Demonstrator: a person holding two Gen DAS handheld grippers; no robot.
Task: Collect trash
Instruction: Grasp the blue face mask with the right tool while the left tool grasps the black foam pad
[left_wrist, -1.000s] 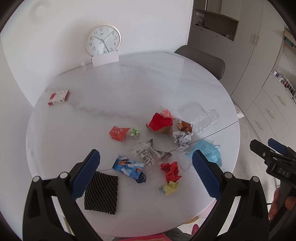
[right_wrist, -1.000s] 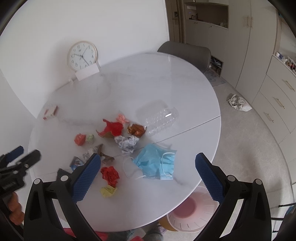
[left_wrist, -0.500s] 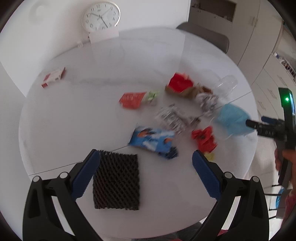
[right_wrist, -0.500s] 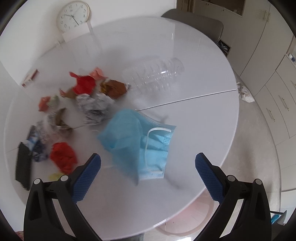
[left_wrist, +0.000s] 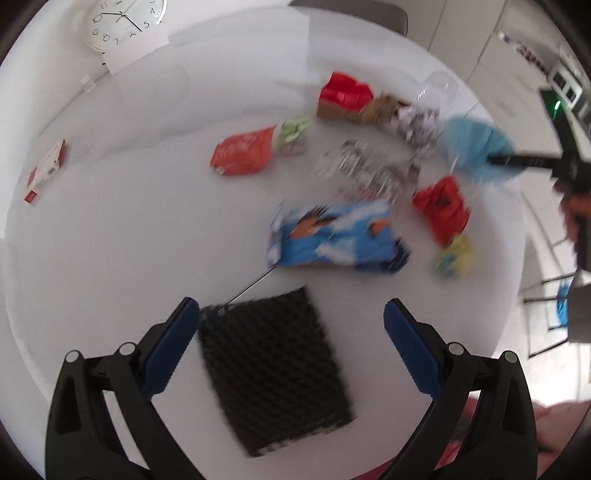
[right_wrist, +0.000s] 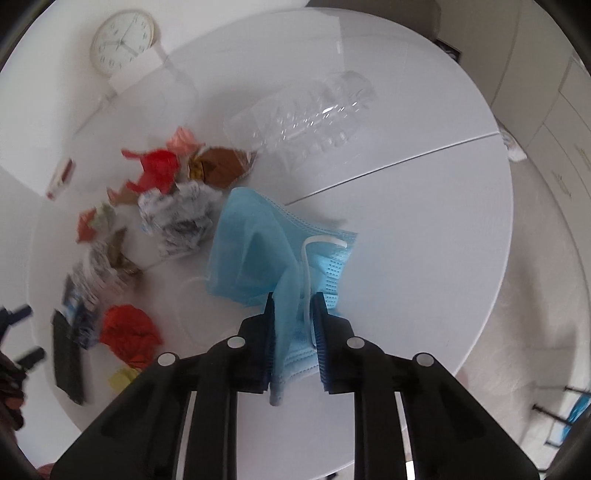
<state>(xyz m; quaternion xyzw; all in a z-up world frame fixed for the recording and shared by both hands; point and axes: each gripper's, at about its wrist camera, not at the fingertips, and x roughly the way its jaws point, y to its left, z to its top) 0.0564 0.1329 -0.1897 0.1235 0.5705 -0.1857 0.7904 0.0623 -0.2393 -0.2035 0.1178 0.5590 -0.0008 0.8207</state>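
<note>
Pinching now: the right gripper (right_wrist: 293, 314) has just been closing, and its blue pads are clamped on a gathered fold of the blue face mask (right_wrist: 258, 251), ear loop caught in with it.
Where the mask is: on the white round table (right_wrist: 424, 229), near the edge closest to me, part bunched up between the pads and the rest spread on the top.
How the mask will handle: I judge it light and limp; it should drape and swing when lifted, and the thin loop could snag on neighbouring scraps. The bunched middle looks a sounder hold than a loop alone.
Left gripper (left_wrist: 291, 332): jaws wide apart, nothing between the pads, poised over the black mesh pad (left_wrist: 273, 369), which lies flat near the table's edge.
How the mesh will handle: probably springy and flat to the surface, so an edge or corner seems the place to nip it.
Just beyond: a blue snack wrapper (left_wrist: 336, 236), crinkly and likely slippery; a red crumpled scrap (left_wrist: 441, 208) with a small yellow one (left_wrist: 454, 254) beside it.
Middle of the table: balled printed paper (right_wrist: 177, 218), an orange packet (left_wrist: 243, 153), red and brown wrappers (right_wrist: 184, 166).
Further off: a clear plastic bottle (right_wrist: 306, 114) lying on its side, liable to roll.
Far edge: a small red-and-white box (left_wrist: 46, 170) and a wall clock (right_wrist: 122, 40).
</note>
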